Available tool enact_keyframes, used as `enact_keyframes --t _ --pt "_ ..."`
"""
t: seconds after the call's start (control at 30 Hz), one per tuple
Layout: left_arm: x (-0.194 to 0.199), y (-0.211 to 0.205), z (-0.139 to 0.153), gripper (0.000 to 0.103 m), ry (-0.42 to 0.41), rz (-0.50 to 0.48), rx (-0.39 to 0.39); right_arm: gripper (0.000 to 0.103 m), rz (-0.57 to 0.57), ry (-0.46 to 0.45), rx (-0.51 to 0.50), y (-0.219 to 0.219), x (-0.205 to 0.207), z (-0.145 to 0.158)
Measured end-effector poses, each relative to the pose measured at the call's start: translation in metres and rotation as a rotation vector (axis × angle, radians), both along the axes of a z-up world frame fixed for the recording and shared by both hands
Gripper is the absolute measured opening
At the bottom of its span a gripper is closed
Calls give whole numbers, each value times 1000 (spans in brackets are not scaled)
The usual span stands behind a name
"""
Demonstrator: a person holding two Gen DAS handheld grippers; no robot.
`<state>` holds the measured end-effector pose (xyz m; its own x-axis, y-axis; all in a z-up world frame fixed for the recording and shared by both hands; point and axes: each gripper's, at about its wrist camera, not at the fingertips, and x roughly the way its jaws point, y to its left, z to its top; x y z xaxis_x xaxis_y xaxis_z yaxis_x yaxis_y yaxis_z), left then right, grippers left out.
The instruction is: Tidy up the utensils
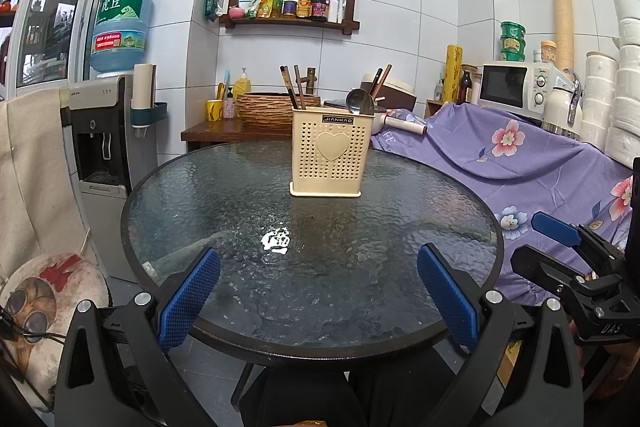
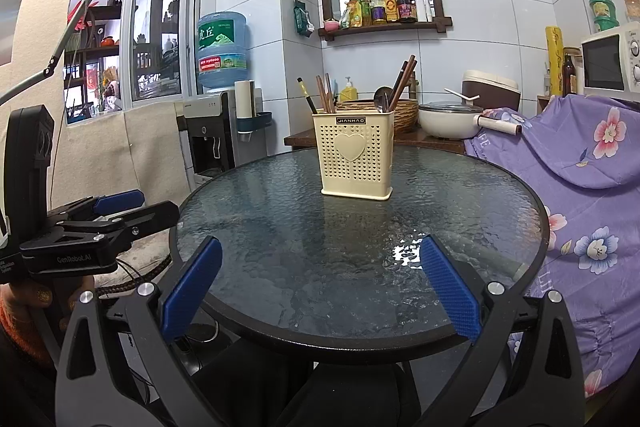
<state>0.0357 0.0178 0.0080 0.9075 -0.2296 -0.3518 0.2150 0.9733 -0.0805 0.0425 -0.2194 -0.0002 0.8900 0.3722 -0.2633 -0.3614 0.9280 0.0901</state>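
A cream perforated utensil holder (image 1: 326,151) (image 2: 353,157) with a heart on its front stands upright at the far side of the round glass table (image 1: 224,211) (image 2: 280,227). Dark chopsticks (image 1: 293,87) (image 2: 322,93) and metal spoons (image 1: 357,101) (image 2: 383,98) stick out of its top. My left gripper (image 1: 318,267) hangs open over the table's near edge, nothing between its blue pads. My right gripper (image 2: 320,259) is open too, likewise holding nothing. In each wrist view the other gripper shows at the side (image 1: 560,235) (image 2: 116,207).
A purple floral cloth (image 1: 520,163) (image 2: 592,167) covers furniture right of the table. A water dispenser (image 1: 108,131) (image 2: 212,131) stands at the left. Behind the table, a wooden counter holds a woven basket (image 1: 264,109), a pot (image 2: 448,119) and a microwave (image 1: 516,87).
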Motion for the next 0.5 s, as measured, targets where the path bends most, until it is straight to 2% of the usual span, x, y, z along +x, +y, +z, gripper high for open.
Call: enact_keyframes --t 0.5 --pt "0 0 0 97 2 -1 0 97 2 0 -1 1 -1 -1"
